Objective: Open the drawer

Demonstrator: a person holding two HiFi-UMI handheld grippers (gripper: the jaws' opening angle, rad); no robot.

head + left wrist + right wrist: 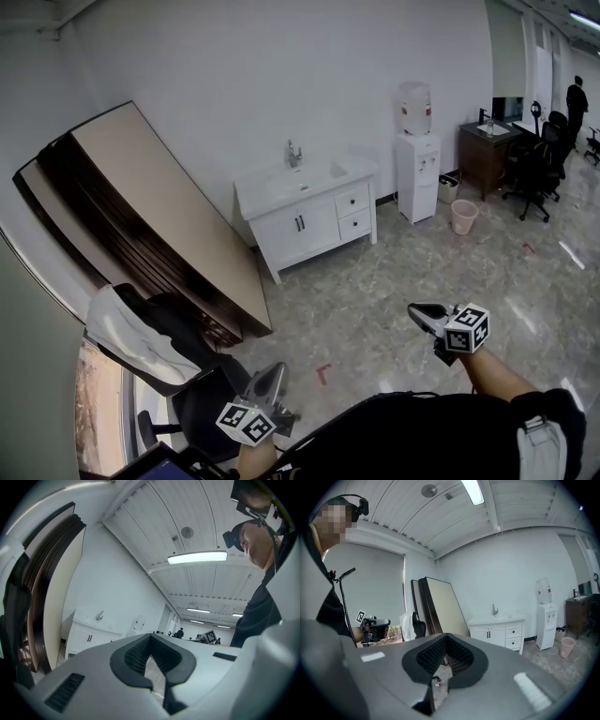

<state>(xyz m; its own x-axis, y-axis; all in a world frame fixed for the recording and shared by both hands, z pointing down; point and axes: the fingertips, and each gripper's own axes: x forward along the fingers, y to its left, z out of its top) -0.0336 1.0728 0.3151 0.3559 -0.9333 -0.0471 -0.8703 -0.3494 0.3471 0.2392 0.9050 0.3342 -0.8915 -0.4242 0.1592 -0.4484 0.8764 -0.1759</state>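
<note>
Left gripper (270, 375) and right gripper (419, 312): jaws closed, empty. The drawer (352, 200) at upper center seems well apart; I must approach, then open jaws.

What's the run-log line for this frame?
stage: pre-contact | left gripper: shut, empty | right gripper: shut, empty | drawers: both closed, in white cabinet across the room

Person: black top (412, 436). Left gripper (270, 377) and right gripper (424, 315) were grey, black-padded, each bearing a black-and-white marker cube (467, 329).
</note>
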